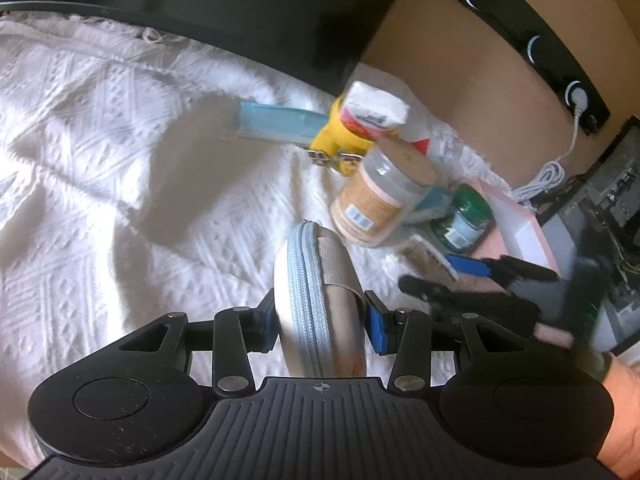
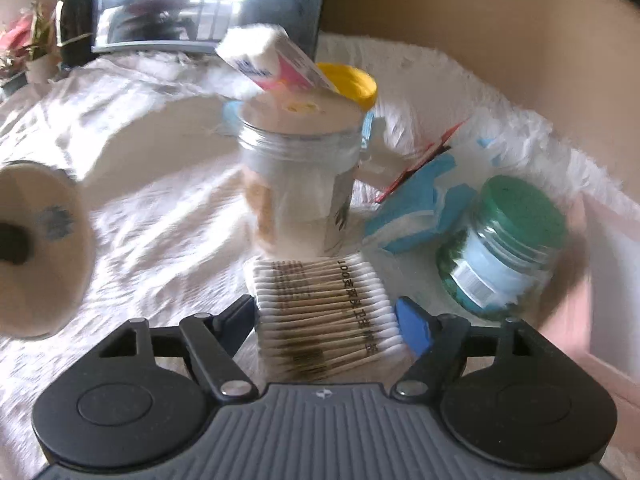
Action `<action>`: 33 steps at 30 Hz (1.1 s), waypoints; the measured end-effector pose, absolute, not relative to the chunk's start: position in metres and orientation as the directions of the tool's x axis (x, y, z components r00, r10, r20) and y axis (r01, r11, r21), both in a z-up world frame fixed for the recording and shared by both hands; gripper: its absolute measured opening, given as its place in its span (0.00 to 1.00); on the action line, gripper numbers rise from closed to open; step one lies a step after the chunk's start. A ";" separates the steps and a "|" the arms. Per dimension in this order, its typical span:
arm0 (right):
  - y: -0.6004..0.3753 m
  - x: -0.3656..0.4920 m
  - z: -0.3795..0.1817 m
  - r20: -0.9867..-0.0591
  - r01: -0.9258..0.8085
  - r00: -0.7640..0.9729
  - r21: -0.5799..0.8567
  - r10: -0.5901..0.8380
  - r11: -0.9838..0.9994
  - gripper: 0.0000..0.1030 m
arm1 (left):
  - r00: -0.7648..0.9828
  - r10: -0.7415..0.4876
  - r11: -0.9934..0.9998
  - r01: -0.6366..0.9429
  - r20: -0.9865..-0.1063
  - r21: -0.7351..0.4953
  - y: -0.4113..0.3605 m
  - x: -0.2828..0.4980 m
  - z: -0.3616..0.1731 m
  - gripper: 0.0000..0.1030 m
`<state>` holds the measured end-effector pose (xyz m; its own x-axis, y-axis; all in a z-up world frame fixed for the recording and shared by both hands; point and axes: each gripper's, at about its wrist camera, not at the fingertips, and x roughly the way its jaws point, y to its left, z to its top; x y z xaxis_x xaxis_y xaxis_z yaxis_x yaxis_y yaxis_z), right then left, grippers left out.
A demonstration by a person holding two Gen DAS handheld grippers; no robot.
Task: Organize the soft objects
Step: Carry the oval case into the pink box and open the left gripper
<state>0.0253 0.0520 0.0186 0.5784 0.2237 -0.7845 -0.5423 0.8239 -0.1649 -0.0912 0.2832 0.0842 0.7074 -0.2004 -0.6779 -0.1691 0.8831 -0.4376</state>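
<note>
My left gripper (image 1: 320, 322) is shut on a round beige pouch (image 1: 320, 300) with a grey-blue zipper, held on edge above the white bedspread (image 1: 100, 160). My right gripper (image 2: 326, 326) is shut on a pack of cotton swabs (image 2: 324, 312) with wooden sticks. The right gripper also shows blurred at the right of the left wrist view (image 1: 480, 280). The pouch appears at the left edge of the right wrist view (image 2: 36, 252).
A clear jar with a beige lid (image 1: 384, 200) (image 2: 296, 184), a green-lidded jar (image 1: 466, 216) (image 2: 504, 240), a tissue pack (image 1: 372, 112) (image 2: 272, 60) on a yellow item (image 1: 340, 140), a blue face mask (image 1: 280, 124), blue cloth (image 2: 416, 208) and a pink box (image 1: 516, 220) lie ahead.
</note>
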 end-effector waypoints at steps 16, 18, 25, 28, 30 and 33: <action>-0.079 -0.067 0.096 -0.763 -0.297 0.646 -0.275 -0.019 0.914 0.74 | 0.522 -0.530 0.839 0.209 -0.668 -0.502 0.162 -0.032 0.091 0.46; -0.090 -0.069 0.110 -0.726 -0.246 0.686 -0.295 -0.049 0.923 0.74 | 0.531 -0.567 0.816 0.259 -0.629 -0.517 0.149 -0.018 0.106 0.46; -0.099 -0.046 0.154 -0.526 -0.131 0.840 -0.434 -0.133 0.891 0.74 | 0.563 -0.683 0.722 0.420 -0.466 -0.550 0.109 0.061 0.183 0.46; -0.101 -0.012 0.168 -0.446 -0.086 0.881 -0.483 -0.161 0.871 0.74 | 0.594 -0.698 0.707 0.481 -0.401 -0.518 0.088 0.101 0.222 0.46; -0.110 0.017 0.171 -0.428 -0.066 0.891 -0.454 -0.153 0.888 0.75 | 0.608 -0.713 0.686 0.503 -0.350 -0.526 0.075 0.127 0.237 0.46; -0.134 0.060 0.166 -0.544 -0.064 0.832 -0.294 -0.112 0.954 0.79 | 0.577 -0.765 0.611 0.510 -0.287 -0.606 0.055 0.178 0.226 0.48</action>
